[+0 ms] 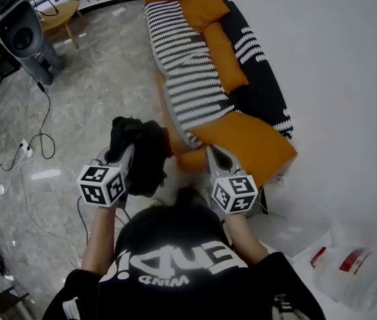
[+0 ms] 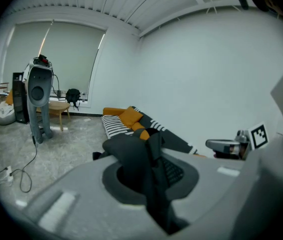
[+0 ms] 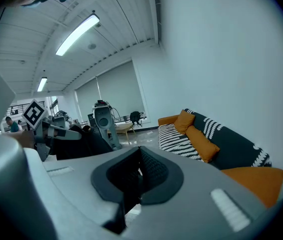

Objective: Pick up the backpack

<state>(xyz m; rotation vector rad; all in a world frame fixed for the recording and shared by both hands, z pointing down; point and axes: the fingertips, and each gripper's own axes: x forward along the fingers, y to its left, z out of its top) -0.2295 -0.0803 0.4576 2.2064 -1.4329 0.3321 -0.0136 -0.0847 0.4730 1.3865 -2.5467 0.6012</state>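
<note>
The black backpack [image 1: 143,153] hangs in the air in front of me, above the grey floor and just left of the sofa's near end. My left gripper [image 1: 128,155] is shut on a fold of its fabric; in the left gripper view the dark cloth [image 2: 137,160] fills the gap between the jaws. My right gripper [image 1: 214,154] is level with it to the right, shut, with nothing between its pads [image 3: 151,170]. From the right gripper view the backpack [image 3: 84,143] shows as a dark mass at the left, apart from that gripper.
A striped black-and-white sofa [image 1: 195,72] with orange cushions runs along the white wall ahead. A grey standing machine [image 1: 23,37] and a small wooden table [image 1: 62,17] are at the far left. Cables [image 1: 36,145] trail on the floor. A clear plastic bag [image 1: 355,272] lies at the lower right.
</note>
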